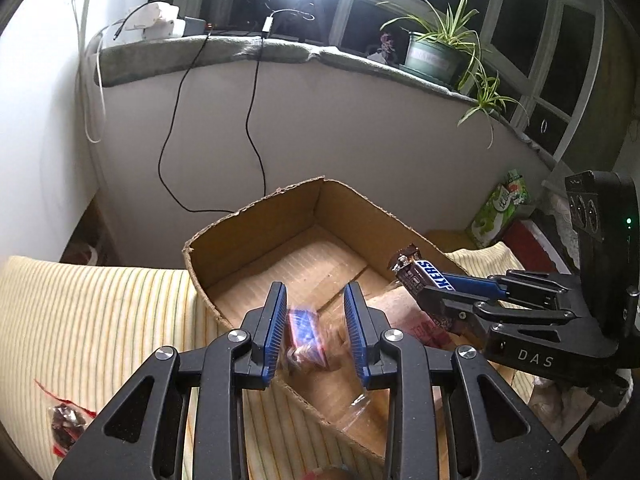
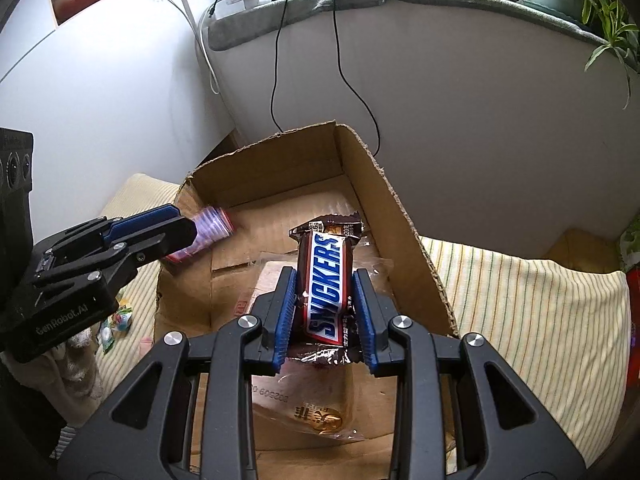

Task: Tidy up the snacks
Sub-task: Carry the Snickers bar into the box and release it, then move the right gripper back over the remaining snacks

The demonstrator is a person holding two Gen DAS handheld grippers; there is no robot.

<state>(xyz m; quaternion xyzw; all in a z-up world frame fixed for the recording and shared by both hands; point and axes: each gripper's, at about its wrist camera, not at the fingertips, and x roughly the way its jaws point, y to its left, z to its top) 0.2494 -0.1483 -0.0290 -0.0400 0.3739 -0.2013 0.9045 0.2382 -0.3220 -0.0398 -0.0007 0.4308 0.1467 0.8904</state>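
Observation:
An open cardboard box [image 1: 256, 208] [image 2: 264, 148] sits on a striped cloth. My left gripper [image 1: 316, 292] [image 2: 182, 226] hangs over the box's near left corner with its pads apart. A small blue-and-red snack [image 1: 304, 334] [image 2: 210, 230] shows as a blur between and just past them, with no pad pressing on it. My right gripper [image 2: 325, 274] [image 1: 434, 286] is shut on a brown Snickers bar [image 2: 326, 276] [image 1: 420, 274], held lengthwise above the box's right half. A clear-wrapped tan packet [image 2: 316, 412] [image 1: 404, 316] lies on the box floor.
The yellow striped cloth [image 1: 100, 312] [image 2: 520, 300] surrounds the box. A red-edged packet [image 1: 64, 424] and small wrapped sweets [image 2: 116, 324] lie on it to the left. A green bag [image 1: 500, 208] stands at the right. Black cables [image 1: 252, 120] hang down the wall behind, below a sill with a plant [image 1: 436, 56].

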